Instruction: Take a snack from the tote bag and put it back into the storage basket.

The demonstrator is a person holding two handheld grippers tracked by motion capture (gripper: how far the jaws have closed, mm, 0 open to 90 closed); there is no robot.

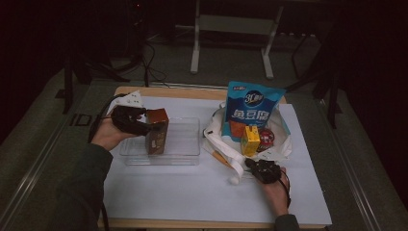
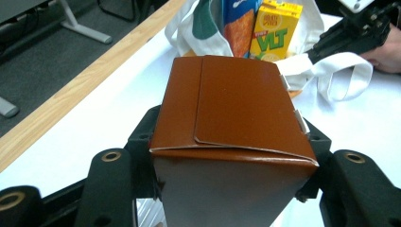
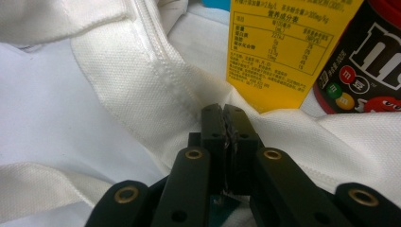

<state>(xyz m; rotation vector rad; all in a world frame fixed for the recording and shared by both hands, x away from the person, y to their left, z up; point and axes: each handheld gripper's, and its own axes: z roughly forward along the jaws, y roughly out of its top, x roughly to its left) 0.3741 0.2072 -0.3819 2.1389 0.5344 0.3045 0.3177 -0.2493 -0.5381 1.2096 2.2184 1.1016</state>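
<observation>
My left gripper [image 1: 144,126] is shut on a brown carton [image 1: 157,131] and holds it upright over the left part of a clear plastic tray [image 1: 187,159]. In the left gripper view the carton [image 2: 236,104] sits between the jaws of that gripper [image 2: 231,139], with the pads pressing on both its sides. My right gripper [image 1: 251,164] is at the front rim of a white cloth bag [image 1: 219,139]. Its jaws [image 3: 227,125] are pressed together on the bag's cloth [image 3: 142,85]. In the bag are a blue snack pouch [image 1: 254,103], a yellow drink carton [image 1: 250,140] and a dark sweets tub [image 1: 266,138].
A white sheet [image 1: 192,192] covers the wooden table [image 1: 168,90]. The bag's strap [image 1: 226,156] trails toward the front between the tray and my right hand. Beyond the far edge are cables and a metal stand [image 1: 231,24] on the floor.
</observation>
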